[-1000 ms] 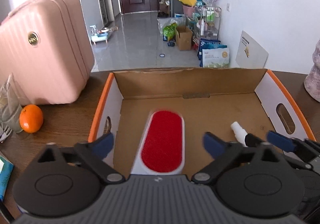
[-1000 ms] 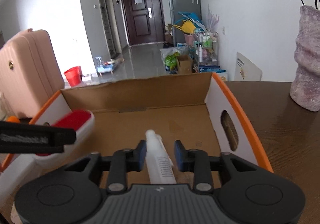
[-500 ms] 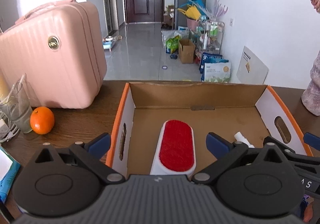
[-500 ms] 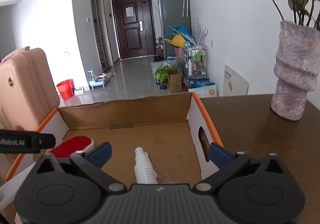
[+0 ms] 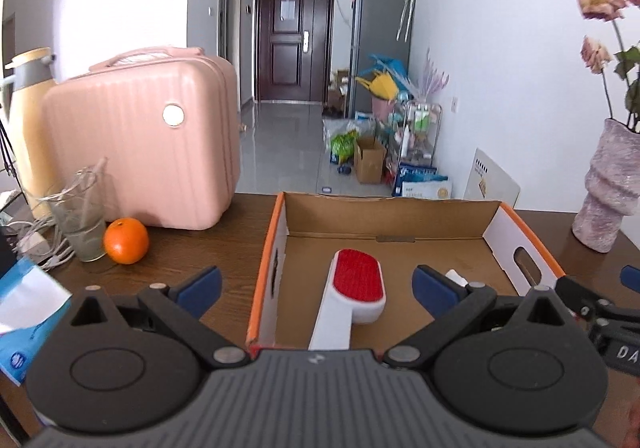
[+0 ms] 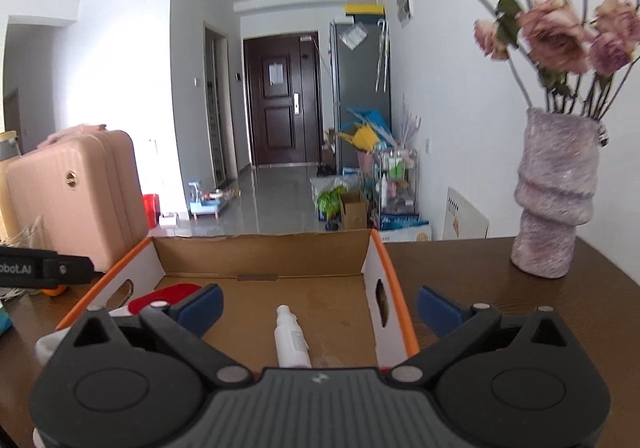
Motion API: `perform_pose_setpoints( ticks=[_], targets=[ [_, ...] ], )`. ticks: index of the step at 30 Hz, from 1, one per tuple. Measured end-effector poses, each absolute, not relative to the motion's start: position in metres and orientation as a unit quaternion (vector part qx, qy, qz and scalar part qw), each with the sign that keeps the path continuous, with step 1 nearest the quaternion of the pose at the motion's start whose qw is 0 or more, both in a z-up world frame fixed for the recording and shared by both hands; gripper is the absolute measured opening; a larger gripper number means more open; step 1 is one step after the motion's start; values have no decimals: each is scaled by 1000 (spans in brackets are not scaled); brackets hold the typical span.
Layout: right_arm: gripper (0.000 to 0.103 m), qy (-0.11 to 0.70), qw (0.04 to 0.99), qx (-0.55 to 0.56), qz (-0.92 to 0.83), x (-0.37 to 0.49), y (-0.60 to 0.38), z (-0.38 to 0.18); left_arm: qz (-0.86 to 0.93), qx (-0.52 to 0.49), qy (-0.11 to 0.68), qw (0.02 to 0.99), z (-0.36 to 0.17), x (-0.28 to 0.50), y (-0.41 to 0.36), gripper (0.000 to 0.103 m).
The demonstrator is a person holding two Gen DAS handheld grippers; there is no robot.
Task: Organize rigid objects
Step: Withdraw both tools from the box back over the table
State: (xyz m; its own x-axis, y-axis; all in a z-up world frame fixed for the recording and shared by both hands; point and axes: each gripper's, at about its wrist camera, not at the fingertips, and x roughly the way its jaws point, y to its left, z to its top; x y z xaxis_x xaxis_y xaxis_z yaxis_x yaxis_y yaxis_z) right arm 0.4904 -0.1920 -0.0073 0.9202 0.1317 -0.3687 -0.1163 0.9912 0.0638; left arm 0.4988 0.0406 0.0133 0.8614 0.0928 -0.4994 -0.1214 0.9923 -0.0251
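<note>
An open cardboard box with orange-edged white sides sits on the dark wooden table; it also shows in the right wrist view. Inside lie a white lint brush with a red pad on the left and a small white spray bottle on the right. In the right wrist view only the brush's red pad shows. In the left wrist view only the bottle's tip shows. My left gripper is open and empty, above the box's near edge. My right gripper is open and empty, above the bottle's near end.
A pink suitcase, a glass and an orange stand left of the box. A blue-white packet lies at the near left. A pale purple vase with dried roses stands on the table to the right.
The right gripper opened and let go of the spray bottle, which now lies in the box. Both grippers pulled back and up from the box; the brush stays where it lay.
</note>
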Motion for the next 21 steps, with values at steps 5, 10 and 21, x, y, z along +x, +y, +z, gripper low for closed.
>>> perform_pose_setpoints(
  ticks=[5, 10, 21],
  targets=[
    [103, 176, 982, 19, 66, 458, -201, -11, 59, -33, 242, 968, 8, 463, 47, 103],
    [103, 163, 984, 17, 65, 425, -203, -17, 64, -35, 229, 971, 2, 429, 55, 103],
    [103, 181, 981, 28, 61, 364, -222, -47, 73, -41, 216, 973, -18, 362, 68, 103]
  ],
)
